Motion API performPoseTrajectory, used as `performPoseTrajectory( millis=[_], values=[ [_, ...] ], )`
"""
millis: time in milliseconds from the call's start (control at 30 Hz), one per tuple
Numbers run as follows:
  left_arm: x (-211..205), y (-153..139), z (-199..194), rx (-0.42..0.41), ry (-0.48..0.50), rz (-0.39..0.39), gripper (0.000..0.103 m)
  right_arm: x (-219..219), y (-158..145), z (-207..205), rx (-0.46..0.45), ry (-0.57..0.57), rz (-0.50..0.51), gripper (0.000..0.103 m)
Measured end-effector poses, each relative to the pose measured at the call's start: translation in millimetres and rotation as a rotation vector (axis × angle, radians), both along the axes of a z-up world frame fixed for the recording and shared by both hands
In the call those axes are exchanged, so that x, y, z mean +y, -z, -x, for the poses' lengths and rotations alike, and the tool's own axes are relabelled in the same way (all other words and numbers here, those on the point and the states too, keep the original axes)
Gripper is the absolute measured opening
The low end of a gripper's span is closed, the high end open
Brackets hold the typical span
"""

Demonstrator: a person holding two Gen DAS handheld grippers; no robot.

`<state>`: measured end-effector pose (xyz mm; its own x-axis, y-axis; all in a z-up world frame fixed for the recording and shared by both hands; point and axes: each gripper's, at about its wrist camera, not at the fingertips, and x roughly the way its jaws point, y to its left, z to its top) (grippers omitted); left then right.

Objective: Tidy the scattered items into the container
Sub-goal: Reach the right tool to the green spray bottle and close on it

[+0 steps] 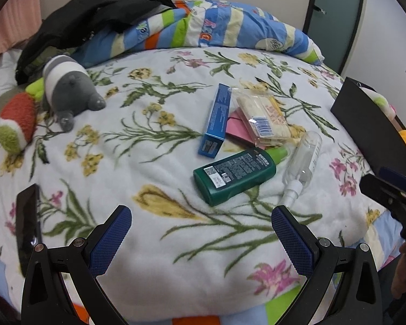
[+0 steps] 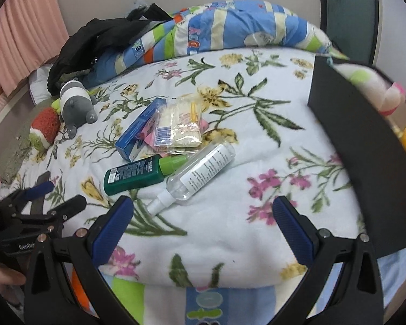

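Lying flat, clear spray bottle w/ nozzle toward right gripper.

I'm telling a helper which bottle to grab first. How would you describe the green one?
On the floral blanket, find the small pile in the middle. The green bottle lies flat at its near edge, beside the clear spray bottle. It alone is dark green, with a light green cap.

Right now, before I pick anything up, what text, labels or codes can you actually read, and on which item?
"GenRob", cut off at the frame edge: black body of the left gripper.
Dark green plastic bottle: white label with codes, print too small.
Clear plastic spray bottle: white label, print blurred.
Blue cardboard box: print unreadable.
Clear plastic packet: barcode only, digits illegible.
Striped blue quilt: letters distorted, unreadable.
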<state>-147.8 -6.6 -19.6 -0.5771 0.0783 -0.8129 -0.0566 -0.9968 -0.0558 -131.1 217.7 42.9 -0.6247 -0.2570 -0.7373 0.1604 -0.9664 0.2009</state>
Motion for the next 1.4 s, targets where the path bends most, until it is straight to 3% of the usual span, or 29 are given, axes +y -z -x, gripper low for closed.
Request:
performPoseTrajectory(
  millis=[267, 400, 533, 600, 700, 833, 1000, 1233, 1400],
  values=[
    [-6.7, 15.9, 22.4, -0.019, 0.082, -0.069, 0.103, -17.4, 9.8, 28.0, -0.060, -0.041, 0.166, 0.099],
    [-12.6, 17.8, 34.3, -0.024, 0.114, -0.108, 0.102, -24.0, 11.3, 45.2, -0.156, -0.089, 0.428, 0.094],
    [-18.4, 26.5, 50.4, -0.080, 0.131, -0.148, 0.082, -36.1, 25.1, 69.5, -0.280, -0.087, 0.658, 0.083],
    [-22.2, 31.6, 55.7, -0.105, 0.125, -0.194, 0.077, -43.3, 34.7, 78.8, -0.342, -0.058, 0.711, 0.080],
    [-25.1, 38.9, 60.4, -0.146, 0.121, -0.252, 0.077, -53.7, 49.3, 88.8, -0.428, -0.019, 0.732, 0.076],
    [-31.1, 48.6, 70.1, -0.209, 0.108, -0.388, 0.076, -61.9, 57.4, 95.6, -0.467, 0.047, 0.641, 0.071],
    [-34.3, 63.2, 85.0, -0.273, 0.076, -0.542, 0.076, -67.0, 82.6, 109.2, -0.550, 0.118, 0.610, 0.070],
    [-45.1, 77.9, 98.8, -0.275, -0.037, -0.681, 0.076, -76.7, 80.4, 122.3, -0.484, 0.142, 0.570, 0.071],
    [-54.0, 86.1, 105.4, -0.289, -0.102, -0.720, 0.061, -82.2, 82.1, 131.2, -0.454, 0.141, 0.538, 0.071]
  ],
)
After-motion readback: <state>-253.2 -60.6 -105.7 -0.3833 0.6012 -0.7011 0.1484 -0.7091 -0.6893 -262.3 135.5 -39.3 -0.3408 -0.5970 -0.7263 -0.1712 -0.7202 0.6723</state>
